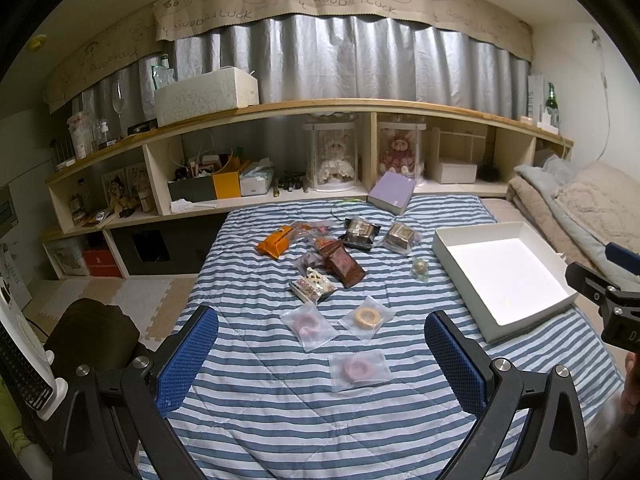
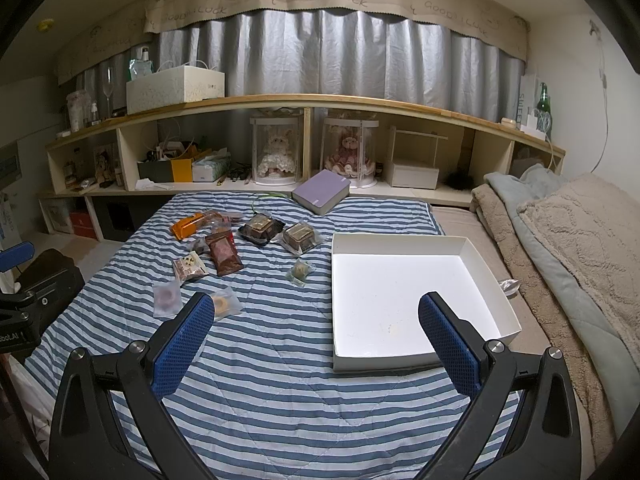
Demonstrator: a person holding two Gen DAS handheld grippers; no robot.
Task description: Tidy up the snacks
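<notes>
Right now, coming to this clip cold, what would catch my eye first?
The bright white box, open and empty, on the right side of the striped blanket. To its left lies a loose scatter of wrapped snacks, with three clear packets of ring cookies nearest the left gripper. Both grippers, left and right, hang open above the blanket, holding nothing.

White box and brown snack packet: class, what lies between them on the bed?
A small clear-wrapped round sweet lies between the brown packet and white box; right wrist view shows it.
</notes>
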